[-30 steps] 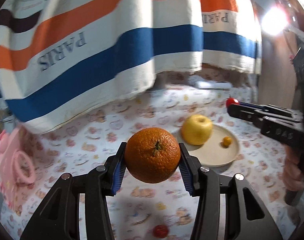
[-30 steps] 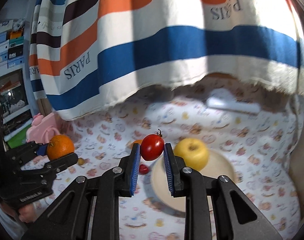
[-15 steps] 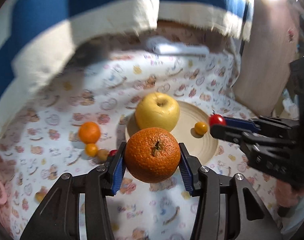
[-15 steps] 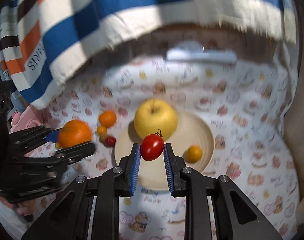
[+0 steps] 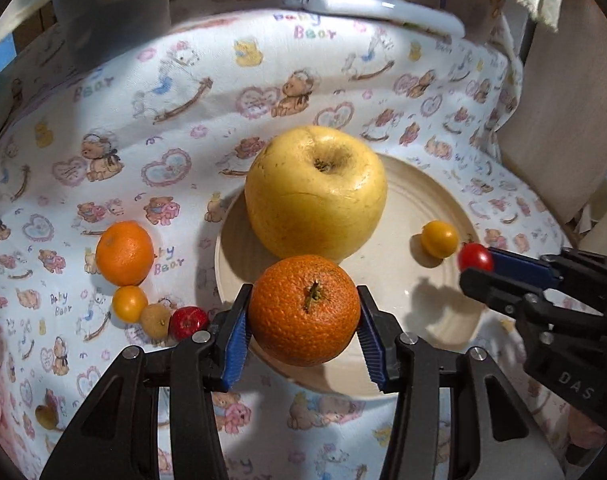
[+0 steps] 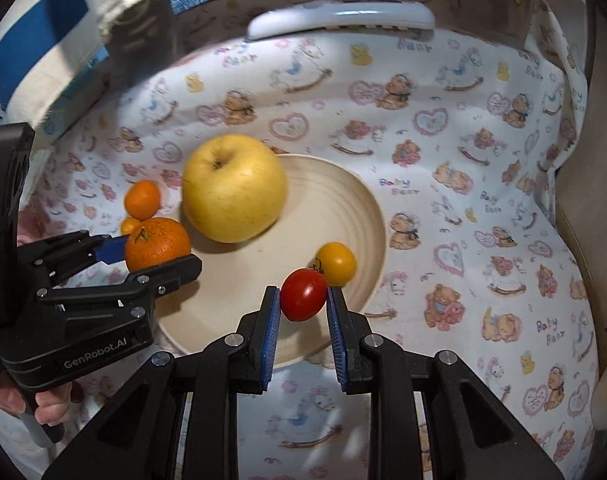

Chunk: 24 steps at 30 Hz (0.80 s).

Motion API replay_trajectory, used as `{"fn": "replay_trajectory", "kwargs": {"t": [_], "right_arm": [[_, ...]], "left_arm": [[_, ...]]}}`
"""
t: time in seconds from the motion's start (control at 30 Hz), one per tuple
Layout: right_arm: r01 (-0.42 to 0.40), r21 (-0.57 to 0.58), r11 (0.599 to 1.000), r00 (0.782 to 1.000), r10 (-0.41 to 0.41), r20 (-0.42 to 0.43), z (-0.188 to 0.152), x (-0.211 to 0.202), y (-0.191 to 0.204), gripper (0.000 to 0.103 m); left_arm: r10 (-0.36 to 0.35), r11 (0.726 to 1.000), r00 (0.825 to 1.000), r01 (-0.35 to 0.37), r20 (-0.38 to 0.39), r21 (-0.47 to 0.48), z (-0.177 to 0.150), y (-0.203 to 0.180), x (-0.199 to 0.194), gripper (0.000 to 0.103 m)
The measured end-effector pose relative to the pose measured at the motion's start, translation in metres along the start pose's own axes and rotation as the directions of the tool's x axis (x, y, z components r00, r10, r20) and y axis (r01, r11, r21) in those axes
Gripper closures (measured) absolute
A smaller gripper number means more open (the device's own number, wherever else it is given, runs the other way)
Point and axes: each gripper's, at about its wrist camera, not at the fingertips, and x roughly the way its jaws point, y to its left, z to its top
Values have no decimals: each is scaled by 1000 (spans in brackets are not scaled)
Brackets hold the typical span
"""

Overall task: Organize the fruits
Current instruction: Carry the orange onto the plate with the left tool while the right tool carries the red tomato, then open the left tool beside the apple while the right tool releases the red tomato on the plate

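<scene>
My left gripper (image 5: 303,312) is shut on a large orange (image 5: 304,309), which hangs over the near left edge of the cream plate (image 5: 431,312). My right gripper (image 6: 302,300) is shut on a red cherry tomato (image 6: 303,294) above the plate's (image 6: 343,200) near right part. On the plate lie a big yellow apple (image 5: 315,192) and a small yellow tomato (image 5: 439,239). Left of the plate on the cloth sit a small mandarin (image 5: 124,253), a yellow tomato (image 5: 129,303), a brownish fruit (image 5: 155,321) and a red one (image 5: 188,322).
A bear-print cloth (image 5: 183,120) covers the table. A white oblong object (image 5: 375,6) lies at the far edge under the striped hanging fabric (image 6: 43,40). A wooden panel (image 5: 563,120) stands at the right. A hand (image 6: 47,404) holds the left gripper's handle.
Both grippers have tilted downward and come closer to the plate, each keeping its fruit. The striped fabric has nearly left the views, and the plate and apple look much bigger.
</scene>
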Motion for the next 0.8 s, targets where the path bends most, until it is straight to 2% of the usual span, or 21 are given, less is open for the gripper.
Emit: {"fn": "replay_trajectory", "kwargs": {"t": [0.27,0.37,0.47,0.67,0.73,0.8], "right_arm": [[12,9,1000,1000,-12,-18,1,5,-6,78],[5,17,1000,1000,-5,-18,1,4,-7,78],[14,16,1000,1000,-14,-12,0,2,-6,78],[20,22,1000,1000,-19,-22,0,2,-7,78],[21,25,999,999,-21,-24,0,2,-9,78],[20,30,999,1000,-19,-24,0,2,-10,78]], "left_arm": [[9,1000,999,-10,-40,-18,4,1,16,55],[37,999,998,-37,-45,-3,5,-2,19,55],[68,998,997,-67,-33,14,7,-6,24,54],[82,997,997,-81,-2,6,10,-8,22,53],[84,996,996,-84,15,9,10,-7,16,44],[101,995,994,-102,43,13,9,-7,8,31]]}}
